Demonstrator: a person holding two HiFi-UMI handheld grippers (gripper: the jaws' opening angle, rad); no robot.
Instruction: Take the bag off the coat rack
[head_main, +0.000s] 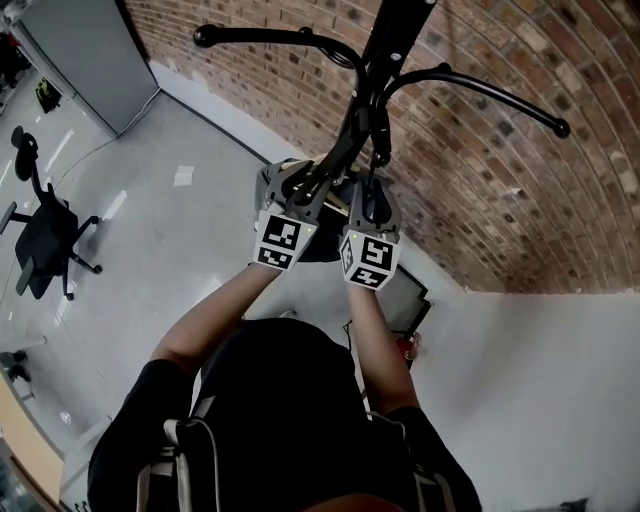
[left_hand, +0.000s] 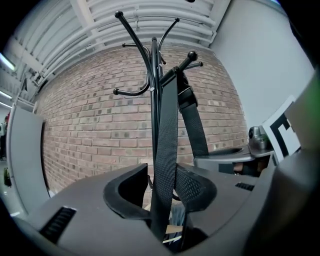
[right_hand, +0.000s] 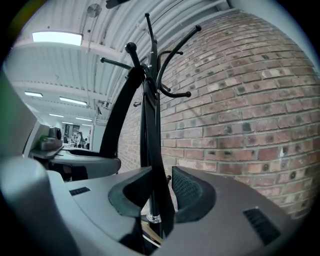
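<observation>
Left tool (left_hand: 161, 174): jaws wide. Bag strap (left_hand: 167, 125) runs up between them, lying on the right pad, with a gap at the left. Right tool (right_hand: 161, 179): jaws apart, second strap (right_hand: 159, 150) between them. Straps hang from a hook (left_hand: 191, 55) of the coat rack (left_hand: 154, 75). Bag still hung. Brick wall (left_hand: 90, 130) far behind.

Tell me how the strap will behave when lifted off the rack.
The strap is woven webbing hanging from a hook, so it will likely flop rather than hold shape. Its coarse weave should resist slipping. The rack is a thin pole, so a sideways tug might tip it.
</observation>
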